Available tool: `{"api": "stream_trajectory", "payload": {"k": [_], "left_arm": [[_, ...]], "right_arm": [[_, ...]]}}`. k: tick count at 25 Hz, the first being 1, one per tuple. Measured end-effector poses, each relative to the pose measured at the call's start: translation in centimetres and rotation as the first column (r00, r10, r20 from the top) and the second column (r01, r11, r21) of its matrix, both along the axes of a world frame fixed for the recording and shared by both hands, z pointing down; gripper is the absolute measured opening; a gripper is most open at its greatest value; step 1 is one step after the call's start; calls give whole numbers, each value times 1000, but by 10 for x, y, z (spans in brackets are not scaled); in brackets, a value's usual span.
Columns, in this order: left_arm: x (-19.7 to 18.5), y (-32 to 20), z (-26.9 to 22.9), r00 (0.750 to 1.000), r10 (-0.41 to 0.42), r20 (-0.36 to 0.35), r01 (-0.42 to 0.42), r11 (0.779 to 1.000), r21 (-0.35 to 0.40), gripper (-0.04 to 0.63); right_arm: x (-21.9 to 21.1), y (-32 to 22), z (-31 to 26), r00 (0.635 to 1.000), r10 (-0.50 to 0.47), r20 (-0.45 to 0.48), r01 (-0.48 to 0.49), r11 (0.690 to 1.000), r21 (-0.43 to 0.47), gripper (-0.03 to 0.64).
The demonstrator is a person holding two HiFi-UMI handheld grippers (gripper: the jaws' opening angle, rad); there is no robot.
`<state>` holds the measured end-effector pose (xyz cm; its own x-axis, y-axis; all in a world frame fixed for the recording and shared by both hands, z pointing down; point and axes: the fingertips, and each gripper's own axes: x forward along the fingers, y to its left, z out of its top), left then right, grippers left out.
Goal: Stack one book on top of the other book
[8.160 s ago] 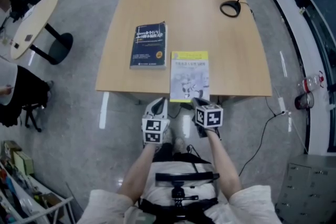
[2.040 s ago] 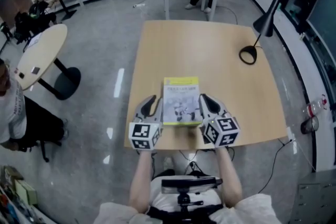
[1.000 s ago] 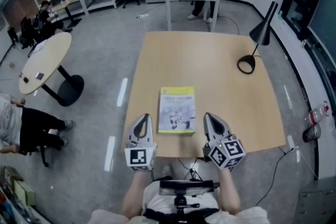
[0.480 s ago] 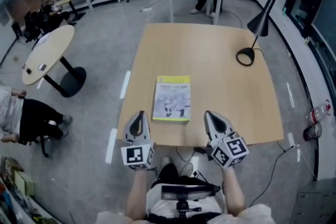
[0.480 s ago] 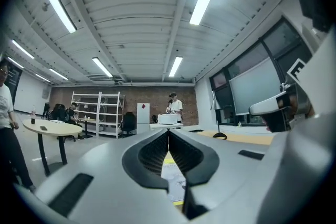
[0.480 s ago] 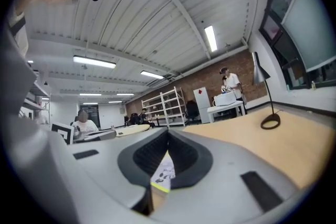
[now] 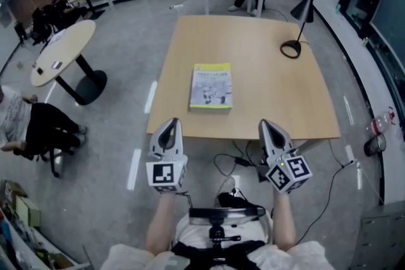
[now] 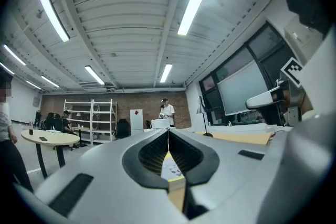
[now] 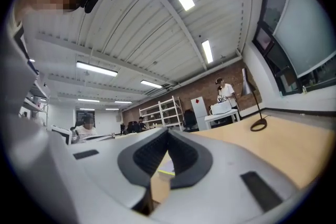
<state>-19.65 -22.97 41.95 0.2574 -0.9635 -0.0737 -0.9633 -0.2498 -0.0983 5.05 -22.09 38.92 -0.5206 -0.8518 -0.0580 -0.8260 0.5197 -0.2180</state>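
Wooden table (image 7: 278, 92) in an open workshop carries the yellow book (image 7: 211, 86), lying flat left of centre; a second book beneath it cannot be confirmed. Left gripper (image 7: 169, 129) and right gripper (image 7: 269, 131) are both closed and empty, just off the near edge. Judged stiff, fairly heavy and glossy-covered: clamp the opposite long edges, not loose pages.

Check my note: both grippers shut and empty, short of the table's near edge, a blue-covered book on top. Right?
One slip: the head view shows the top book has a yellow cover, not blue. Otherwise right: left gripper and right gripper are shut and empty, short of the table and its near edge.
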Motion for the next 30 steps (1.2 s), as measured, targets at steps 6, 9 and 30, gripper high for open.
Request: {"api": "stream_trajectory", "payload": {"k": [6,9,30], "left_arm": [[-16,113,-7,999,39,21,-40,999,29,9],[-20,169,-16,999,50,12,-51,997,53,9],[42,435,-33,999,32,23,-32,999,22,9]], "right_arm": [[-22,105,-14,996,80,-35,-78,995,62,0],[-38,161,-21,994,75,-77,-69,994,80,0],[-23,432,-35,997,-1,73,4,999,-35,-2]]}}
